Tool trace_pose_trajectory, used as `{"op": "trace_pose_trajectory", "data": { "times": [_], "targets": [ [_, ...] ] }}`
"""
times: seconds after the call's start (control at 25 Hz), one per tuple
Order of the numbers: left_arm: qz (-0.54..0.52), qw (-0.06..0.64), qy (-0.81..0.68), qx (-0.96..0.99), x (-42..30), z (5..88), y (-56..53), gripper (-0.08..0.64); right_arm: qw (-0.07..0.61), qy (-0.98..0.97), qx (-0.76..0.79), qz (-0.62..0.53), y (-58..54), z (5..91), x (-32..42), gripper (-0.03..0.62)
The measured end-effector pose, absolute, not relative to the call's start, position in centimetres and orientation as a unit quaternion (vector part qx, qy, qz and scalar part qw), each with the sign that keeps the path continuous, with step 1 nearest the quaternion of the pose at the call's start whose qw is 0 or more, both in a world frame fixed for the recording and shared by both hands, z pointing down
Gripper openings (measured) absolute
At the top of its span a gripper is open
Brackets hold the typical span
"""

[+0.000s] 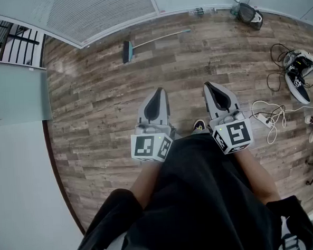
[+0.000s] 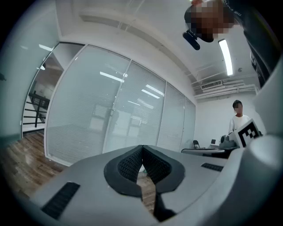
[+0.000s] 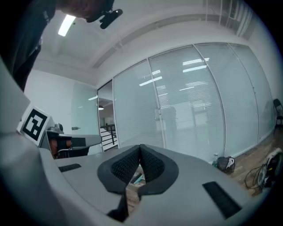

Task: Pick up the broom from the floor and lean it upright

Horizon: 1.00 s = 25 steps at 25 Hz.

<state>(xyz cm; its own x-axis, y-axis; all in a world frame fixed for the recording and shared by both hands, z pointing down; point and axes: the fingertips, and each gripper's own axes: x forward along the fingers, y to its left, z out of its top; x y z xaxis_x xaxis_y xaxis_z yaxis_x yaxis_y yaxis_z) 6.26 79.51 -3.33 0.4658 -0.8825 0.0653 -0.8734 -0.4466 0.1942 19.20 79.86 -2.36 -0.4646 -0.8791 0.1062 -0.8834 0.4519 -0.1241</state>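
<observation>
The broom (image 1: 141, 44) lies flat on the wood floor far ahead, its dark head (image 1: 126, 52) to the left and its pale handle running right toward the glass wall. My left gripper (image 1: 155, 94) and right gripper (image 1: 211, 87) are held side by side at waist height, well short of the broom, both shut with nothing between the jaws. In the left gripper view the left gripper (image 2: 142, 149) has its ribbed pads meeting at the tips. In the right gripper view the right gripper (image 3: 140, 148) looks the same, and a sliver of the broom (image 3: 137, 178) shows below the pads.
A glass partition with blinds (image 1: 102, 11) runs along the far side. A dark bag (image 1: 248, 13) sits in the far right corner. Cables (image 1: 270, 117), a power strip and shoes (image 1: 297, 76) litter the floor at right. Another person (image 2: 239, 117) stands at a distance.
</observation>
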Motion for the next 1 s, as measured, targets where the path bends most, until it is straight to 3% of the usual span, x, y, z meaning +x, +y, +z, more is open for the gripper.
{"op": "trace_pose_trajectory", "data": {
  "times": [0.6, 1.0],
  "targets": [
    [-0.02, 0.094, -0.567, 0.818, 3.2, -3.5, 81.9, 0.021, 0.004, -0.88, 0.462, 0.109, 79.9, -0.7, 16.8, 0.015],
    [-0.021, 0.093, -0.553, 0.828, 5.0, -4.2, 81.1, 0.021, -0.031, -0.863, 0.49, 0.12, 79.4, -1.5, 19.9, 0.015]
  ]
}}
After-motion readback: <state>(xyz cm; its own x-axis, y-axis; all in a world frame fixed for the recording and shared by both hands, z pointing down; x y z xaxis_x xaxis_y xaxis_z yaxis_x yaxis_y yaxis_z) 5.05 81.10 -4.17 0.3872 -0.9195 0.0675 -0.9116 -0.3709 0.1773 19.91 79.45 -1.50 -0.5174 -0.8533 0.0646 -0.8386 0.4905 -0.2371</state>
